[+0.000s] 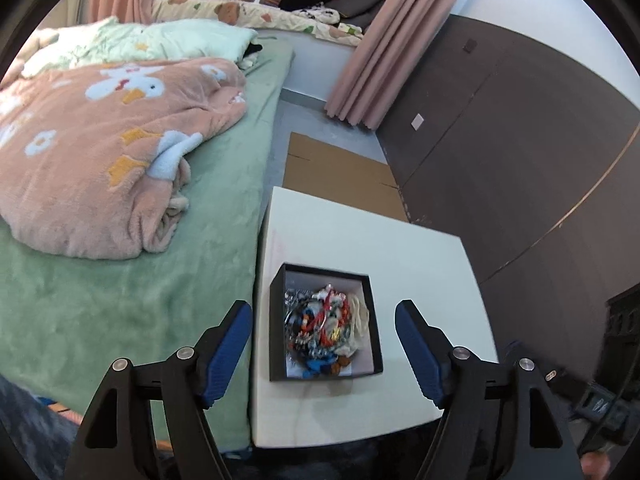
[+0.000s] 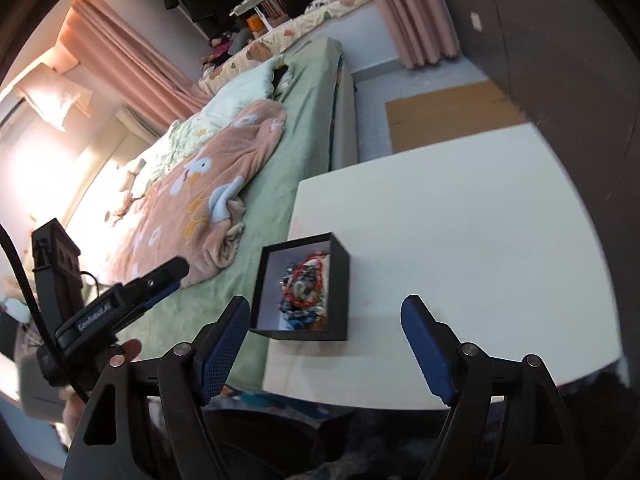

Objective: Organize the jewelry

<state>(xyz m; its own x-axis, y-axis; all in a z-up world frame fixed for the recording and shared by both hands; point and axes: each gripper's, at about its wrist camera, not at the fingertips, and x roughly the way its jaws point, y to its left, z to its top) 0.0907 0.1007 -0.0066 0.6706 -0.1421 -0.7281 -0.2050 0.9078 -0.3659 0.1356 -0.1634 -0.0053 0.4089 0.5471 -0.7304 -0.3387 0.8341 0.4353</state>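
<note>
Both blue-padded grippers, left gripper [image 1: 324, 320] and right gripper [image 2: 326, 316], hang spread wide with nothing between their fingers. Below them a black square box [image 1: 276, 292] heaped with tangled beaded jewelry [image 1: 324, 326] sits on the white square table [image 1: 420, 248]. Beside it lies the green-sheeted bed [image 1: 140, 304] with a pink duck-patterned blanket [image 1: 100, 152]; farther off, flat brown cardboard [image 1: 336, 172], pink curtains [image 1: 368, 60] and a dark wall panel [image 1: 500, 140].

The white surface [image 1: 420, 264] lies bare to the right of and beyond the black box [image 1: 276, 320], which stands near its left edge. The bed [image 1: 120, 300] butts against the surface on the left; a dark wall [image 1: 520, 152] closes in at the far right.
</note>
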